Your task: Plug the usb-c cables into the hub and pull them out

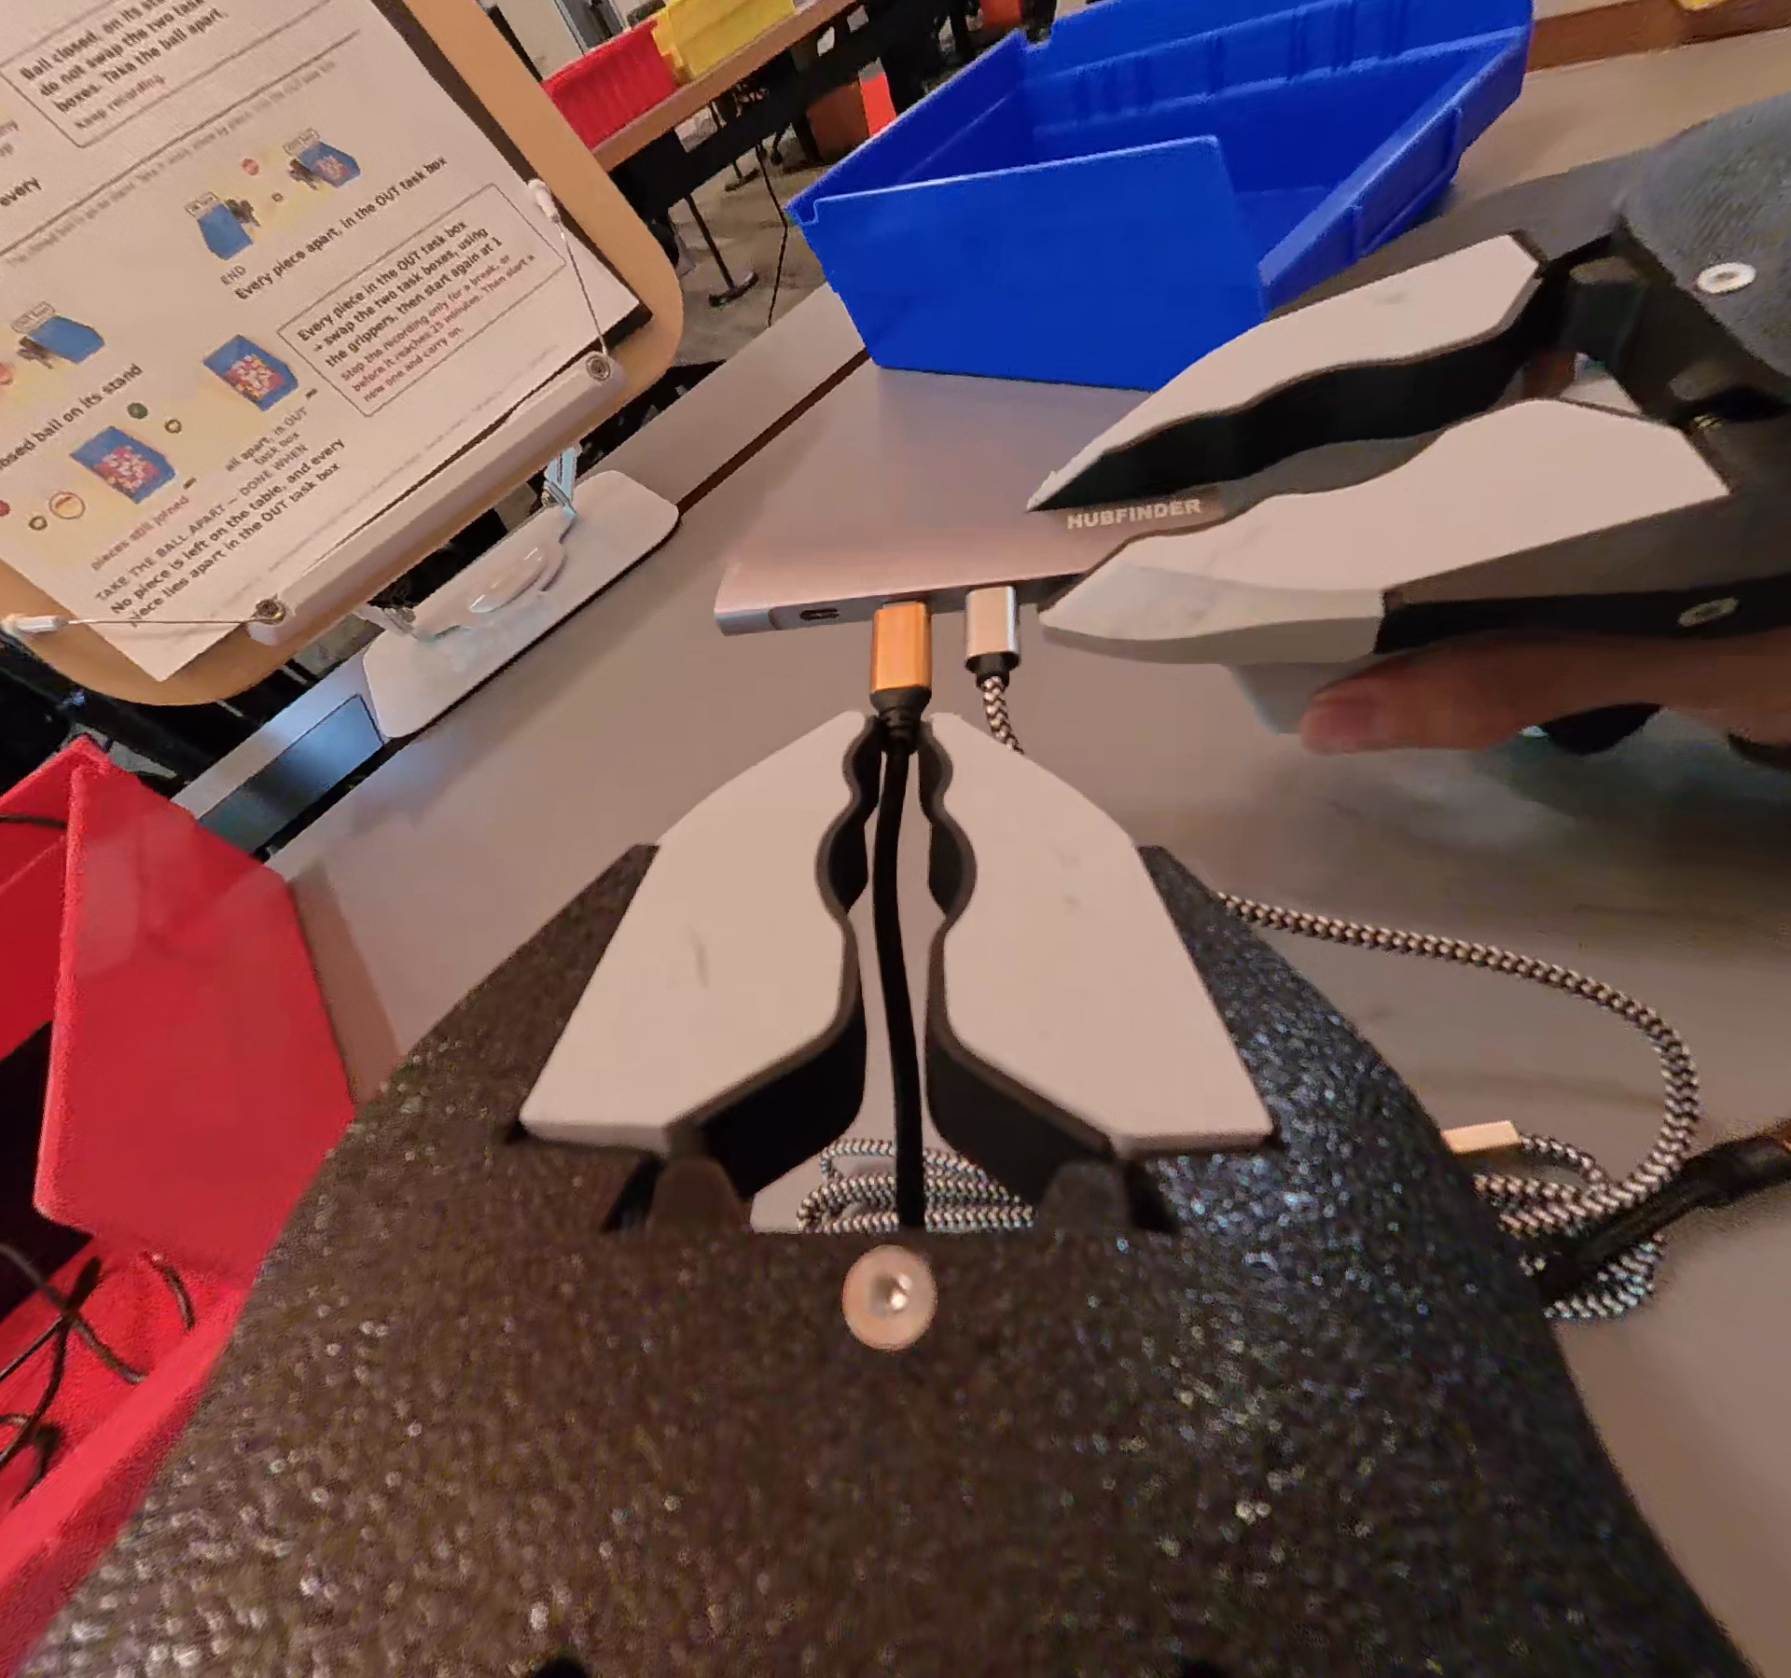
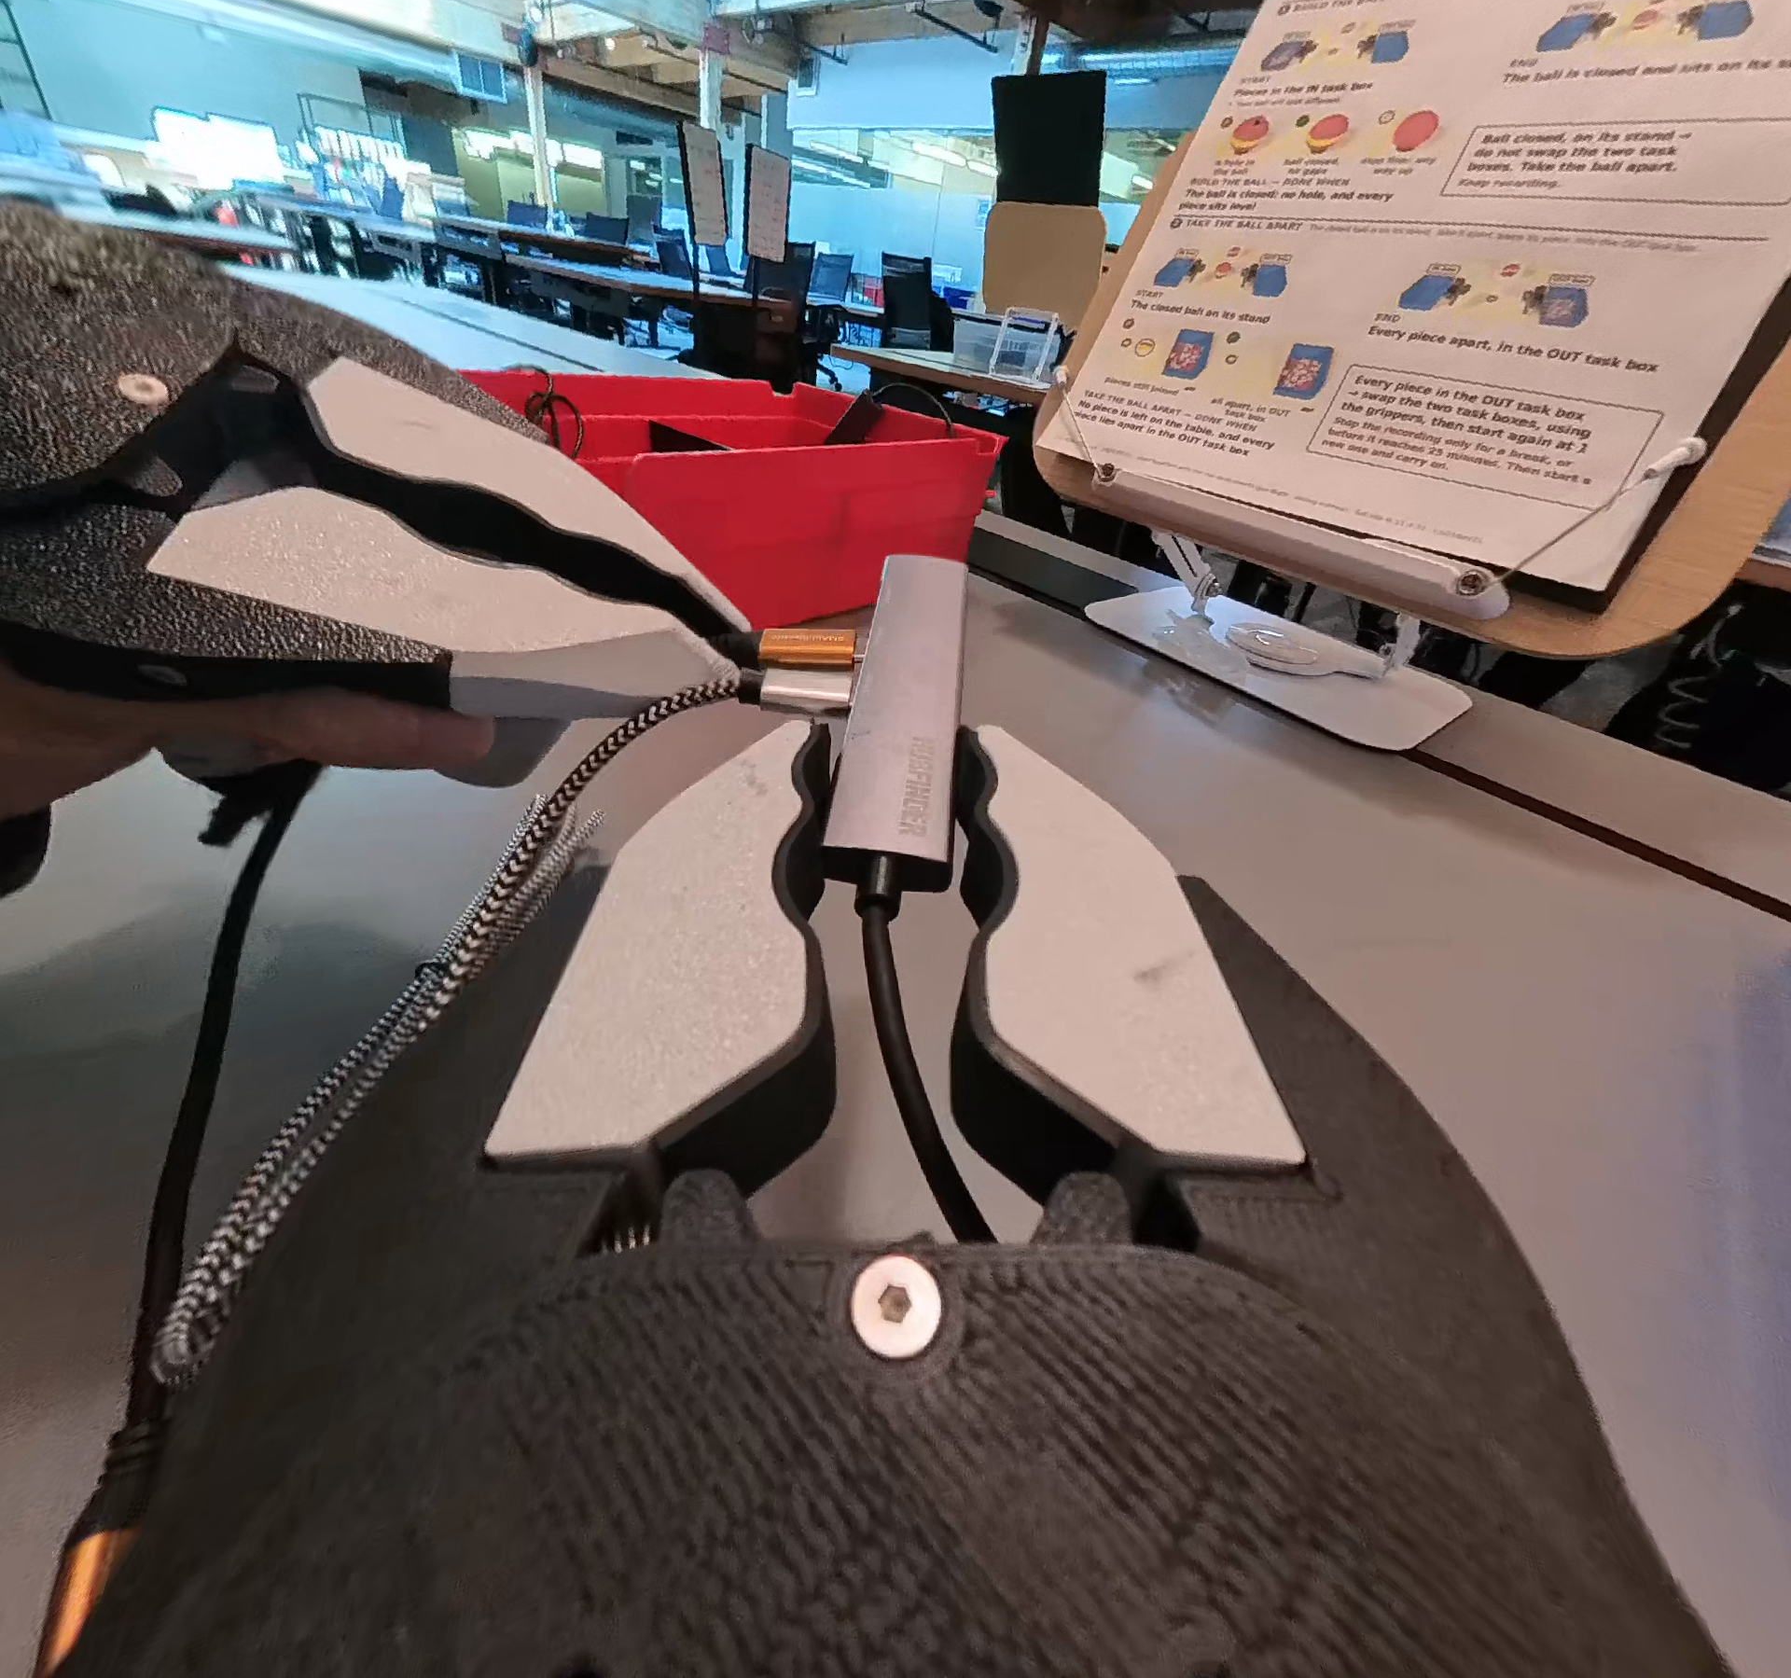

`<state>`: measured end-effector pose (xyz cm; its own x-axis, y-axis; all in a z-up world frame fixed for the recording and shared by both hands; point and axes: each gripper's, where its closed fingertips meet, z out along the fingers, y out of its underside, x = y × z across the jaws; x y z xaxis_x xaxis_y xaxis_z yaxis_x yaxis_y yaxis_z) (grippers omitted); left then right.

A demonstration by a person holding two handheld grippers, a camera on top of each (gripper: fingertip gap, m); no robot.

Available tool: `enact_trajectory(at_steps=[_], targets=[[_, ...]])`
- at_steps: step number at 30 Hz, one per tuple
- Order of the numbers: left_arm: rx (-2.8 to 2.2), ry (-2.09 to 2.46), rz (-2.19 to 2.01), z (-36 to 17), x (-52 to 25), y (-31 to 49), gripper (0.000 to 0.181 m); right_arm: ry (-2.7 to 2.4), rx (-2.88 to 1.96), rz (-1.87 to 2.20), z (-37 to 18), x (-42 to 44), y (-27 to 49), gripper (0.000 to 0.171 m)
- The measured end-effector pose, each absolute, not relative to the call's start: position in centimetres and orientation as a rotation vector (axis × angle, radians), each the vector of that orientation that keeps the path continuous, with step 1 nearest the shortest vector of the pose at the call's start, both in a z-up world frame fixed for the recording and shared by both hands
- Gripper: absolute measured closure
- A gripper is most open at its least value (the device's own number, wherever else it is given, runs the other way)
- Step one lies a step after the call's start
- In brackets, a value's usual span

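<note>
The grey hub (image 1: pixel 901 498) lies flat on the table. My right gripper (image 2: pixel 894 732) is shut on the hub (image 2: pixel 911 653) near its cable end; it also shows in the left wrist view (image 1: pixel 1042 565). An orange USB-C plug (image 1: pixel 899 653) and a silver plug (image 1: pixel 990 628) with a braided cable sit in the hub's side ports. A third port (image 1: pixel 819 614) is empty. My left gripper (image 1: pixel 896 725) is shut on the black cable just behind the orange plug (image 2: pixel 806 646). The left gripper also shows in the right wrist view (image 2: pixel 732 648), above the silver plug (image 2: pixel 804 691).
A blue bin (image 1: pixel 1163 207) stands behind the hub. A red bin (image 1: pixel 116 1002) with cables is at the left table edge. An instruction sheet on a stand (image 1: pixel 242 275) is at the far left. Braided cable loops (image 1: pixel 1599 1098) lie on the table at the right. Spacing between my two grippers at the tips: around 5 cm.
</note>
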<state>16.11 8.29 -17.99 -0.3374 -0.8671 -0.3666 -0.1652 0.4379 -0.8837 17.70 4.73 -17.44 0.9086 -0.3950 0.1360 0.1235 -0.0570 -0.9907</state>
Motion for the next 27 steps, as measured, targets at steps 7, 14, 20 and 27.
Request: enact_trajectory(at_steps=[7, 14, 20, 27], targets=[[-0.914, 1.782, -1.015, -18.6, 16.2, 8.3, 0.175, 0.189, -1.586, -0.441, -17.5, 17.5, 4.8, 0.145], [-0.89, 1.729, -1.07, -17.5, 16.1, 8.3, 0.174, 0.156, -1.597, -0.449, -17.7, 17.2, 4.9, 0.145], [-0.873, 1.798, -0.966, -19.7, 16.3, 8.4, 0.173, 0.125, -1.596, -0.484, -17.6, 16.9, 5.0, 0.145], [-0.711, 1.765, -1.033, -17.8, 15.9, 7.7, 0.163, 0.086, -1.537, -0.532, -17.0, 17.4, 4.4, 0.146]])
